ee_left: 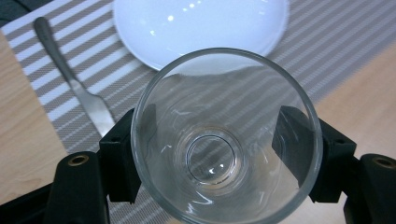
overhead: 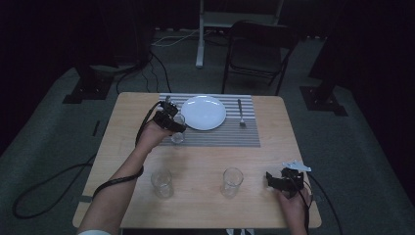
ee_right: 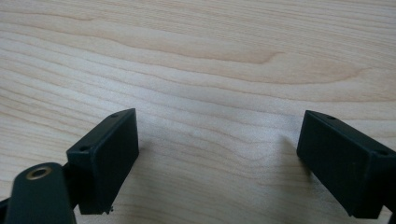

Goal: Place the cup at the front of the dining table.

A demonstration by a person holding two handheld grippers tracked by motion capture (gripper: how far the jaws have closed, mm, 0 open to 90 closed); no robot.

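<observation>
A: Where's my left gripper (overhead: 175, 122)?
B: Its fingers (ee_left: 122, 154) clamp a clear glass (ee_left: 226, 140) over the striped placemat (overhead: 235, 133), just beside the white plate (overhead: 203, 112)
A: I see my right gripper (ee_right: 217, 154) spread wide over bare worktop (ee_right: 210, 56); holding nothing

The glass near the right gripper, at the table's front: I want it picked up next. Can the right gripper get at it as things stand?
Probably yes. The right gripper is open and holds nothing, and only bare table lies between it and the glass.

High view above table (overhead: 195, 161); claw views close, downward, sharing its wood.
</observation>
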